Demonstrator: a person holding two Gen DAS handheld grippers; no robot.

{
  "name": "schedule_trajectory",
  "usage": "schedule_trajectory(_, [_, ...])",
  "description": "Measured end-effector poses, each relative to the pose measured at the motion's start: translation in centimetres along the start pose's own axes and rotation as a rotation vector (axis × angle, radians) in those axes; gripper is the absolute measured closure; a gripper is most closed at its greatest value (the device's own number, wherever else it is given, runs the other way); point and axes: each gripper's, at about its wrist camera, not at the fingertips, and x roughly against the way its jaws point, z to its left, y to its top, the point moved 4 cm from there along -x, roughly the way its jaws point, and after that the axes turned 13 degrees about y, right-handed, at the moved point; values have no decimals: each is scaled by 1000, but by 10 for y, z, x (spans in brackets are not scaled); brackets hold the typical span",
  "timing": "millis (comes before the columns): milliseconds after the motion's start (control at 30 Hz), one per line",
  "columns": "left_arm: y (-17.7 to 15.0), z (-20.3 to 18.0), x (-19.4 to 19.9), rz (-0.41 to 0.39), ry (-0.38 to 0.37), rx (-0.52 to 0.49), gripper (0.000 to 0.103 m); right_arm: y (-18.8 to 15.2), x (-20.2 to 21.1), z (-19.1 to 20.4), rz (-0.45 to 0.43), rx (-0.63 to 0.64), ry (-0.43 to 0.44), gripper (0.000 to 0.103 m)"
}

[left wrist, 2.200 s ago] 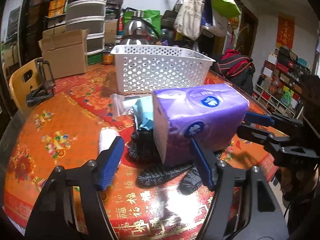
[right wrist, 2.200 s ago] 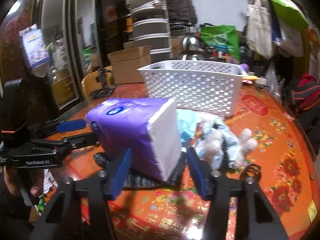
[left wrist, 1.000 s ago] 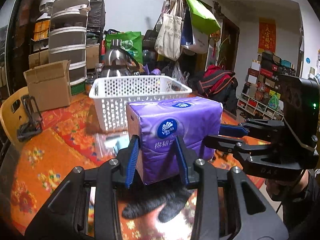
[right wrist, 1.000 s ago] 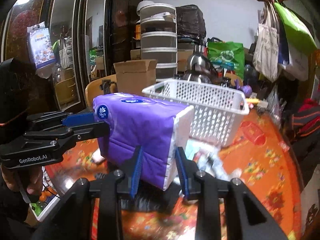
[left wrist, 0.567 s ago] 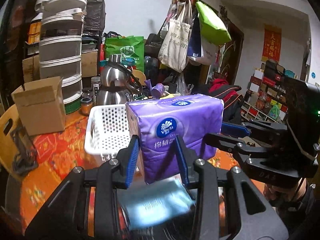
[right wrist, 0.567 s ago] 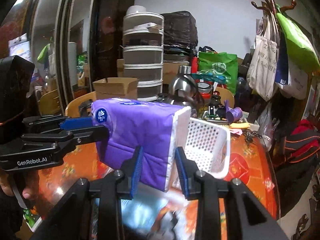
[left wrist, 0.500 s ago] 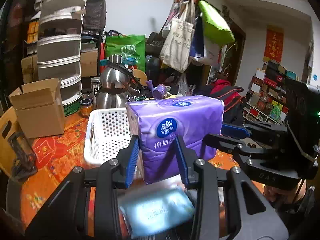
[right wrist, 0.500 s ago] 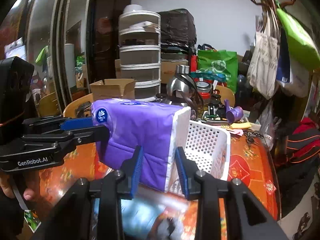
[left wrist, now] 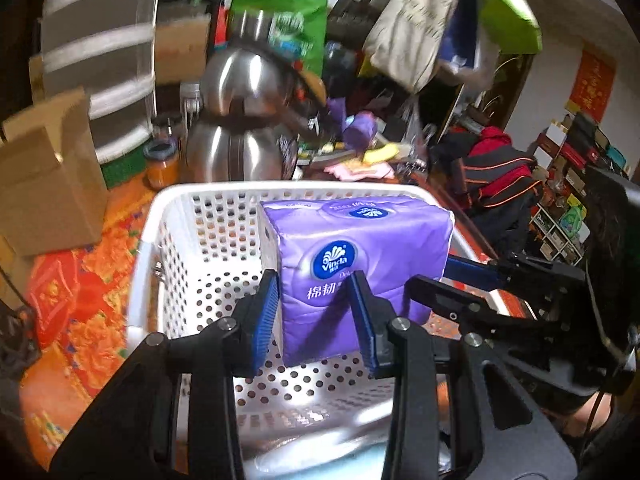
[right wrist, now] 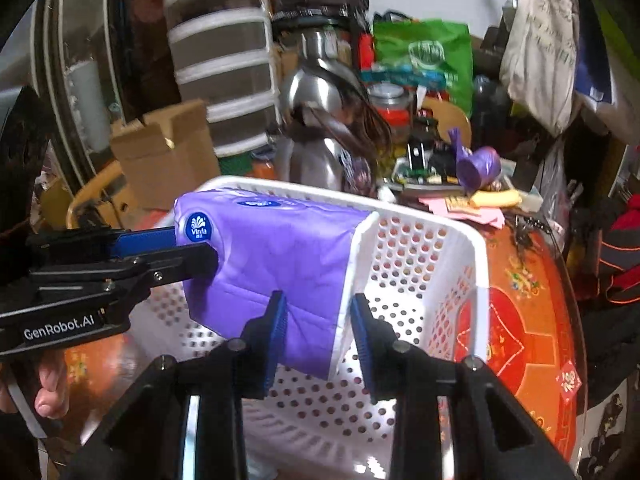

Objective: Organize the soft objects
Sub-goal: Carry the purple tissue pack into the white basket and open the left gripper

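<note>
1. The purple tissue pack (left wrist: 362, 268) carries a round blue "Vinda" badge on its end, with the characters 棉韧 printed below it; a second badge sits on its top face, too small to read. The left gripper's body reads "GenRobot.AI" in the right wrist view.
2. The left gripper (left wrist: 316, 312) pinches one end of the pack between its blue pads, and the right gripper (right wrist: 318, 320) pinches the opposite end, by the white side panel.
3. The pack hangs above the open white basket (left wrist: 192, 256), over its inside, clear of the perforated floor. Its long axis lies level, running between the two grippers.
4. The basket's near rim is cut off behind the gripper arms. Something pale and blurred lies below it at the bottom edge of the left wrist view; I cannot tell what.
5. The basket stands on a table (right wrist: 528, 320) with a red and orange patterned cloth; a steel kettle (left wrist: 236, 120) stands just past its far rim, smeared by blur.
</note>
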Motion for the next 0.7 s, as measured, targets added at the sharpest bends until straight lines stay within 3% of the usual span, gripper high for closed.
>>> schedule_trajectory(267, [-5,8,-65,118,5,38,70,0,-34,-20,97,-32,-27,71])
schedule_trajectory(367, [-9,8,-75,137,12,39,67,2,-31,-21,79,-36,-52,71])
schedule_trajectory(467, [-12,9,-71,111,47,44,67,2,-25,-24,69,-42,-71,59])
schedule_trajectory(533, [-13,11,-67,111,47,49,61,0,-19,-25,58,-48,-76,45])
schedule_trajectory(600, [-13,16,-63,104,52,60,40,-1,-12,-26,39,-57,-76,35])
schedule_trajectory(700, [-14,23,-54,91,58,78,27,-3,-6,-25,29,-61,-80,26])
